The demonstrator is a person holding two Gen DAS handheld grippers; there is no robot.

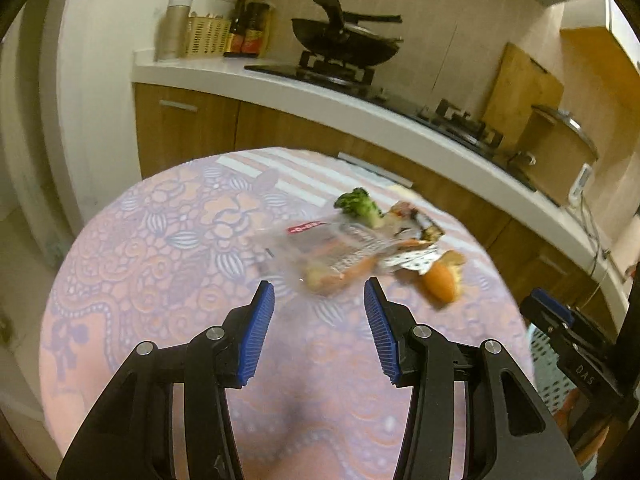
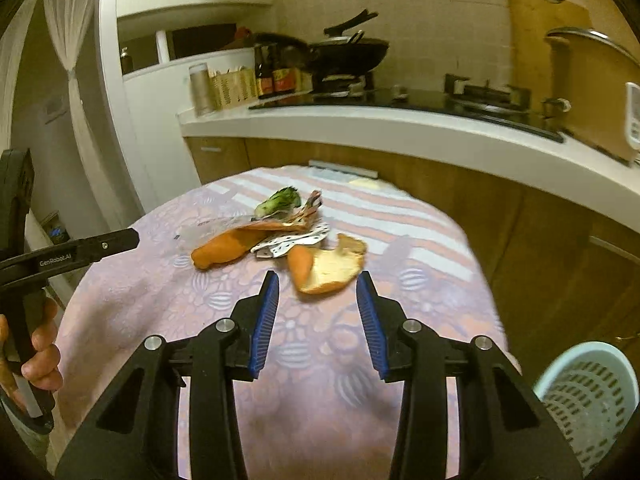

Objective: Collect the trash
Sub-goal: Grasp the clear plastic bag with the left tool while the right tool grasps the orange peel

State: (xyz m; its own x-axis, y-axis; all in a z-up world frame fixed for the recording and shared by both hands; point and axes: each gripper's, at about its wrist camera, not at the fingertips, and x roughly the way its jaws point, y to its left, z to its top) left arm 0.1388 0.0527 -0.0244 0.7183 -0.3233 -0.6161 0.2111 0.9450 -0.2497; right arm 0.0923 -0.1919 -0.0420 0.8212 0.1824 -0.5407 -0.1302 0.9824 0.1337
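While motion blurs the clear crumpled plastic wrapper (image 1: 316, 248), both tongs — left tongs (image 1: 319, 292), right tongs (image 2: 318, 284) — hover spread, empty, angled down over the floral-clothed desk (image 1: 168, 248).

Each hand-held gripper (image 1: 319, 290) is black, with ribbed blue pads (image 1: 256, 332) and silver pivot screws (image 1: 215, 333).

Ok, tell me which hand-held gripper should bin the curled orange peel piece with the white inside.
Right hand-held gripper: the curled orange peel piece lies just ahead of its open jaws, and the pale blue perforated basket stands on its side.
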